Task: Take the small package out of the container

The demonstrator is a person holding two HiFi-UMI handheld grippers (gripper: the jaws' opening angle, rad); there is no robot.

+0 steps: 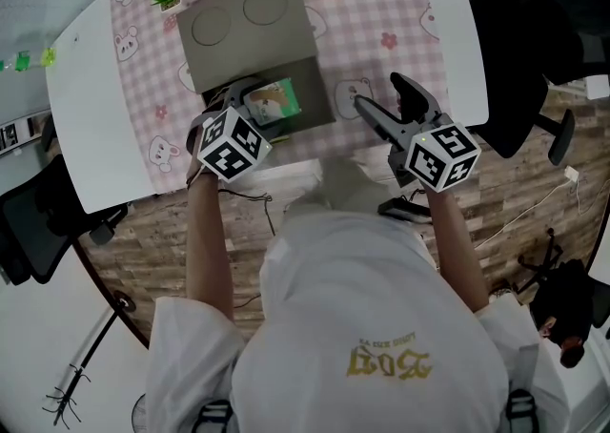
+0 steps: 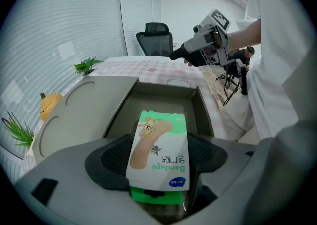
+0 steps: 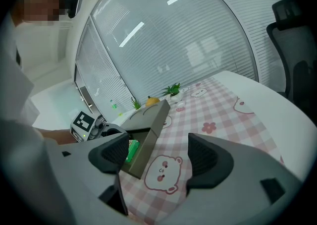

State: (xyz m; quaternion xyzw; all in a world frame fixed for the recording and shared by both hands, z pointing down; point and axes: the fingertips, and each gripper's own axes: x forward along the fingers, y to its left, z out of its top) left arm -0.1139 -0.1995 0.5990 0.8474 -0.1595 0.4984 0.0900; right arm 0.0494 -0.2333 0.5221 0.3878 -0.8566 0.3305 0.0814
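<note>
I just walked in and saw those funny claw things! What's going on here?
A person holds a gripper in each hand at a table with a pink checked tablecloth. The left gripper has a small green bandage box between its pads, which touch its sides, right over the open grey container. The right gripper is open and empty, hovering over the cloth beside the container. The box looks about ready to be lifted out.

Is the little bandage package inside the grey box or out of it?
Inside. The bandage package sits low between the grey container walls, not lifted clear, with the left gripper closed on its sides.
</note>
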